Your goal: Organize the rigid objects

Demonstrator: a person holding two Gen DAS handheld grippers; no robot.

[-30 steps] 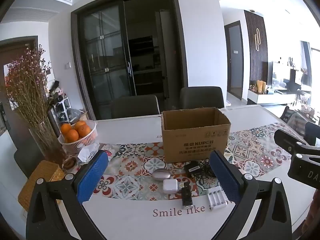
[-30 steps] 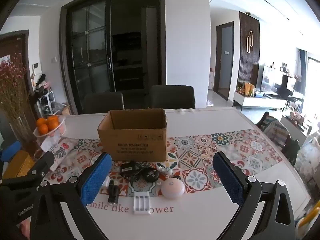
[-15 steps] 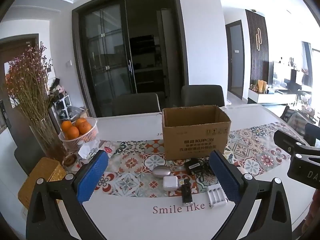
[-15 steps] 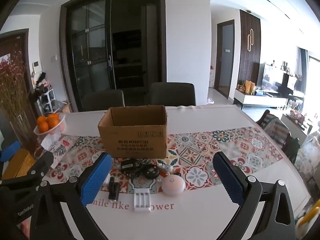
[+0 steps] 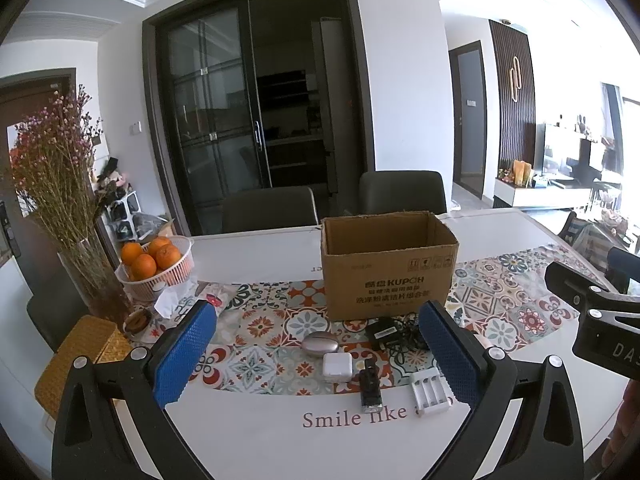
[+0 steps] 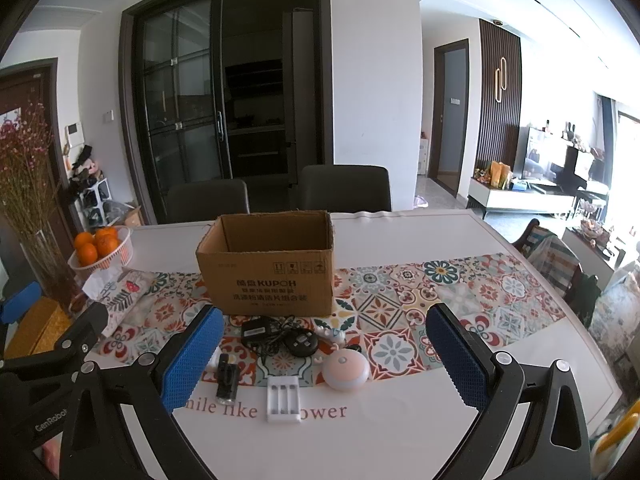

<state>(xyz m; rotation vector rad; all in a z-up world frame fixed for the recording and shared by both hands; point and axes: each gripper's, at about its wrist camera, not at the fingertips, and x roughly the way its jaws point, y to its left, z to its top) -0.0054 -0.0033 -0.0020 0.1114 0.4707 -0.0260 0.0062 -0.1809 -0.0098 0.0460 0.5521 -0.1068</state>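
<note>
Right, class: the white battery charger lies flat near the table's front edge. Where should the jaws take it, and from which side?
Grip the white battery charger across its two long side walls, coming straight down from above. It lies flat, slots up, its long axis pointing away from the right gripper, whose open jaws look wide enough to straddle the narrow width. The black device to its left leaves a gap for one jaw.

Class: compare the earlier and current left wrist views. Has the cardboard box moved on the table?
No. The box keeps its place on the patterned runner; only the camera shifted slightly.
</note>
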